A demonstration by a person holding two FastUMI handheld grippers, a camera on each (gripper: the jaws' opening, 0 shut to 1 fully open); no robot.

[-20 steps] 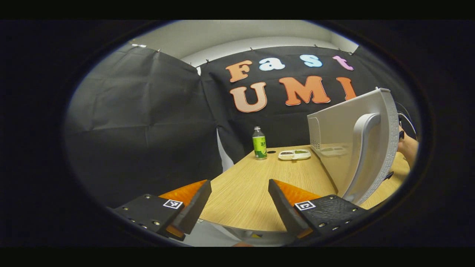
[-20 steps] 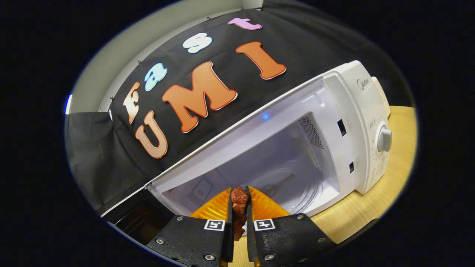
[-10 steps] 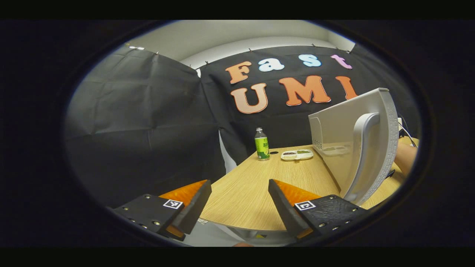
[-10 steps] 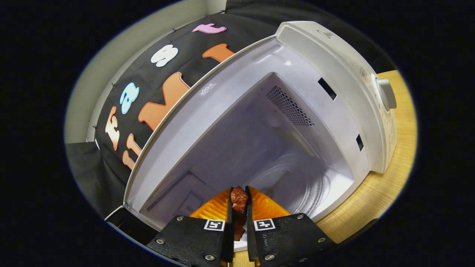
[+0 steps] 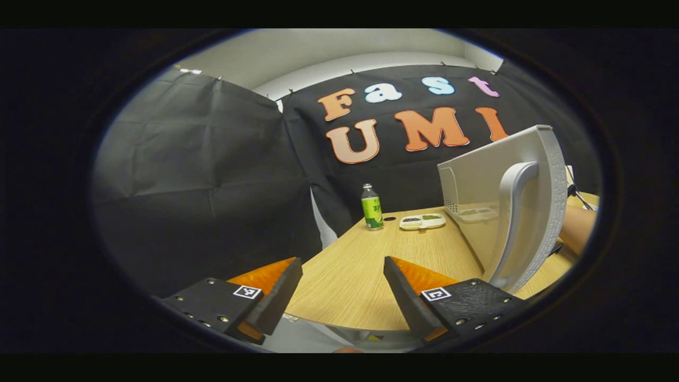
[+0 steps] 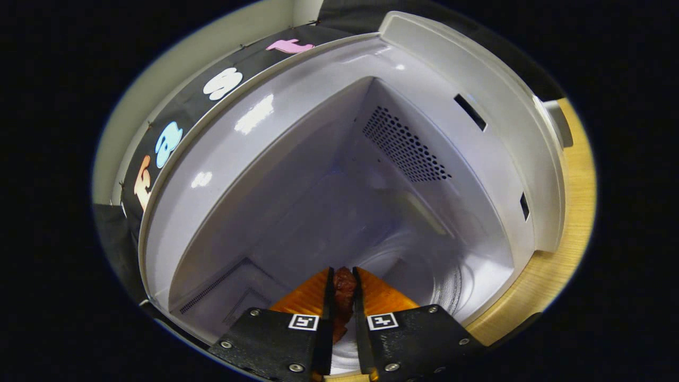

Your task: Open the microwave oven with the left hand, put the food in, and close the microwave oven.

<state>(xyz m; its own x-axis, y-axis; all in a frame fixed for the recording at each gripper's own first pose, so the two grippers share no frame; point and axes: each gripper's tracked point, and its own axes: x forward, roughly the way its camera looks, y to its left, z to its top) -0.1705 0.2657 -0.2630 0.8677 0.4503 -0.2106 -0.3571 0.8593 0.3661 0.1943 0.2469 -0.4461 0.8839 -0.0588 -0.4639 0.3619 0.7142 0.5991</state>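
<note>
In the right gripper view, my right gripper point(image 6: 343, 281) is shut on a dark red-brown piece of food point(image 6: 344, 289) and reaches into the open white microwave point(image 6: 403, 159), above the round glass turntable point(image 6: 440, 281). In the left gripper view, my left gripper point(image 5: 342, 270) is open with nothing between its fingers, low over the near end of the wooden table point(image 5: 371, 265). The swung-open microwave door point(image 5: 477, 196), with its curved pale handle point(image 5: 512, 223), stands just right of it, apart from the fingers. A person's forearm point(image 5: 575, 228) shows past the door.
At the far end of the table stand a green-labelled bottle point(image 5: 372, 207) and a white divided tray point(image 5: 422, 221) with bits of food. Black cloth walls close in the left and back. The table's near edge lies just beyond my left fingers.
My right gripper has carried the food forward from outside the microwave's opening into its cavity. My left gripper has stayed open and nearly still by the door.
</note>
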